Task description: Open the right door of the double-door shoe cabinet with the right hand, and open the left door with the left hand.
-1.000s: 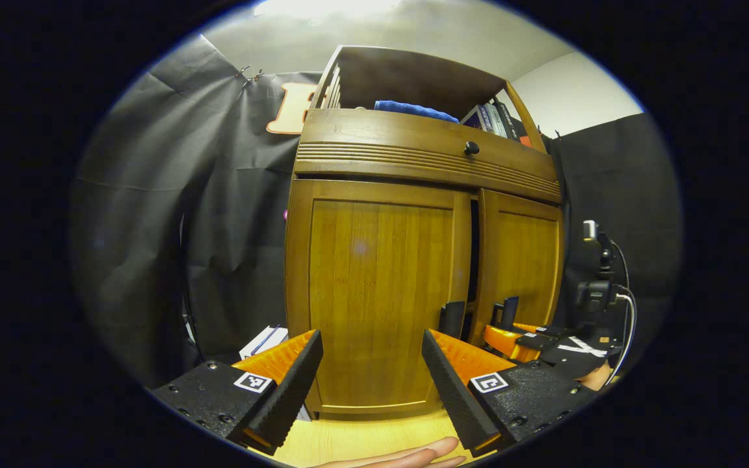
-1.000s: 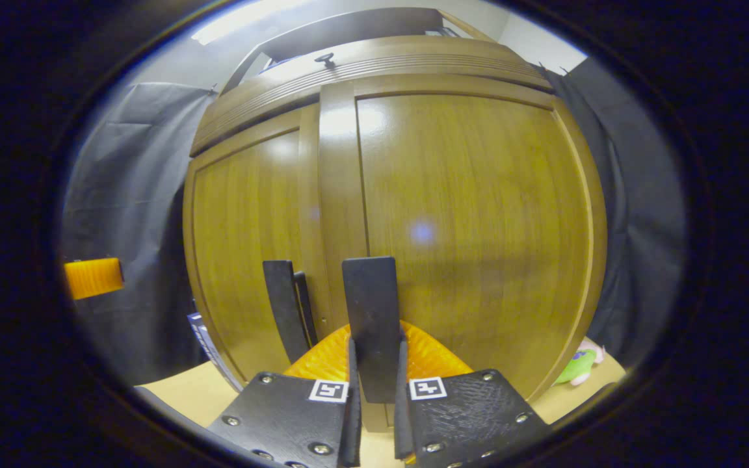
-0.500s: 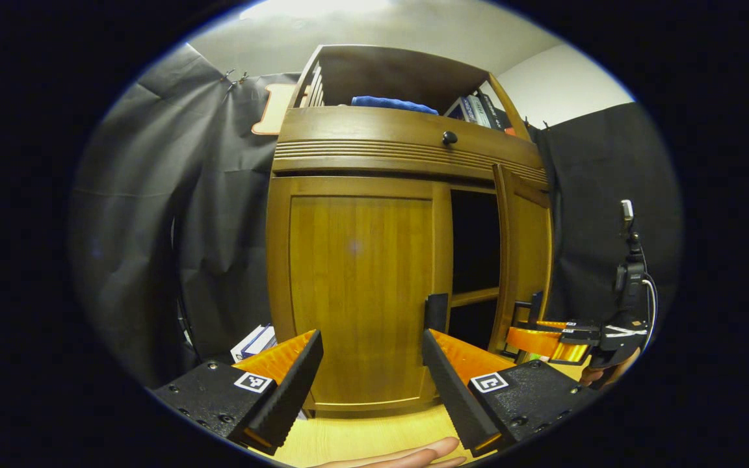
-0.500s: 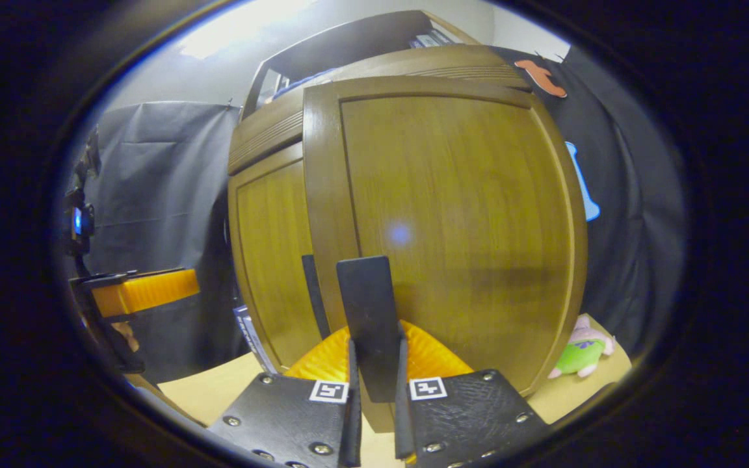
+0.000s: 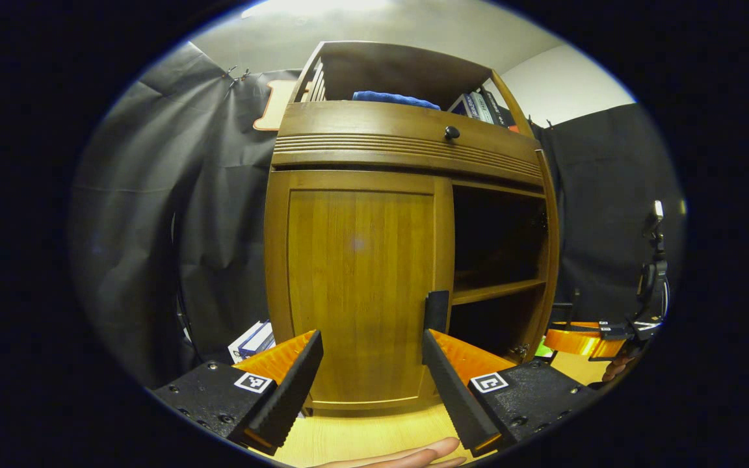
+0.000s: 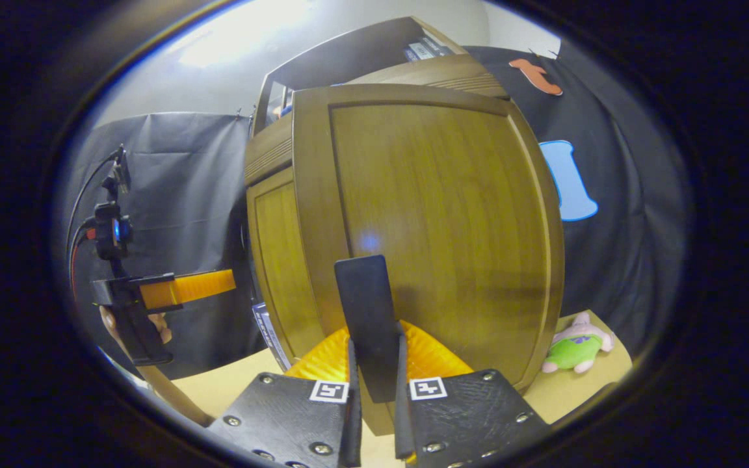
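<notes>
The wooden shoe cabinet (image 5: 407,146) stands straight ahead in the left gripper view. Its left door (image 5: 358,286) is closed, with a black handle (image 5: 436,311) at its inner edge. My left gripper (image 5: 371,383) hangs open just in front of that door, touching nothing. The right half of the cabinet gapes dark, with an inner shelf (image 5: 498,290) showing. In the right gripper view the right door (image 6: 439,214) is swung wide out, and my right gripper (image 6: 376,364) is shut on its black handle (image 6: 363,299). The right gripper (image 5: 582,339) also shows at the far right of the left gripper view.
Above the doors is a drawer with a dark knob (image 5: 452,132), and an open shelf with a blue cloth (image 5: 394,99) and books (image 5: 482,107). Boxes (image 5: 254,338) lie left of the cabinet's foot. A plush toy (image 6: 576,348) lies behind the open door. A fingertip (image 5: 413,455) shows at the bottom.
The right door has swung from barely ajar to wide open, drawn by my right gripper on its handle. My left gripper has stayed open before the closed left door.
</notes>
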